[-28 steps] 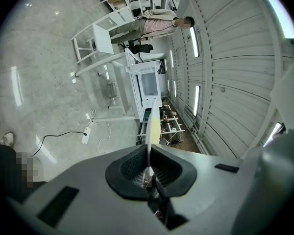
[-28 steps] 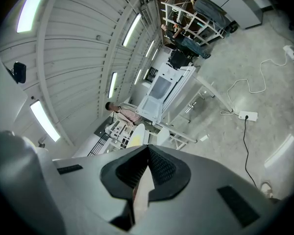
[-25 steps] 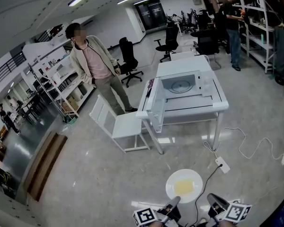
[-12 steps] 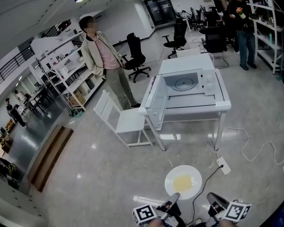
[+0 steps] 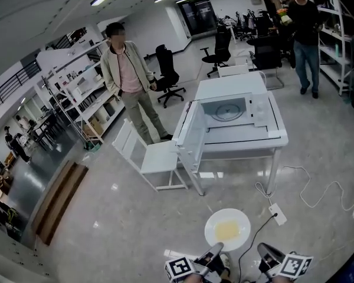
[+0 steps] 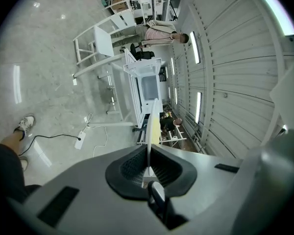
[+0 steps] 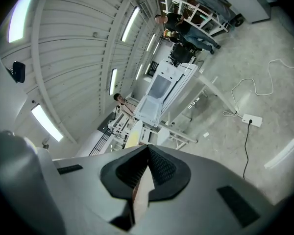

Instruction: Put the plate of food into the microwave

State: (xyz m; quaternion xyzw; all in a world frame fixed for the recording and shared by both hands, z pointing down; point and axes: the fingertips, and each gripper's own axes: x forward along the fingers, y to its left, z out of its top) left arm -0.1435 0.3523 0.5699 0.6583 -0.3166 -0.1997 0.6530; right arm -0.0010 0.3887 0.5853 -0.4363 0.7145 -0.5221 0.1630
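Note:
A white plate (image 5: 227, 229) with flat yellow food on it hangs low over the floor, held level between my two grippers. My left gripper (image 5: 216, 252) is shut on its near left rim, and in the left gripper view the plate (image 6: 151, 126) stands edge-on between the jaws of that gripper (image 6: 149, 168). My right gripper (image 5: 264, 250) grips the near right rim; the right gripper view shows that gripper (image 7: 146, 173) shut on the pale plate edge (image 7: 139, 192). Ahead, the white microwave (image 5: 230, 112) lies on a white table (image 5: 271, 137) with its door (image 5: 192, 135) swung open to the left.
A white chair (image 5: 147, 155) stands left of the table, and a person (image 5: 127, 78) stands behind it. A power strip (image 5: 277, 213) and cables lie on the floor between the plate and the table. Another person (image 5: 305, 31) stands by shelves at the far right.
Both grippers have carried the plate forward toward the table, still gripping it. The standing person has stepped slightly closer to the table.

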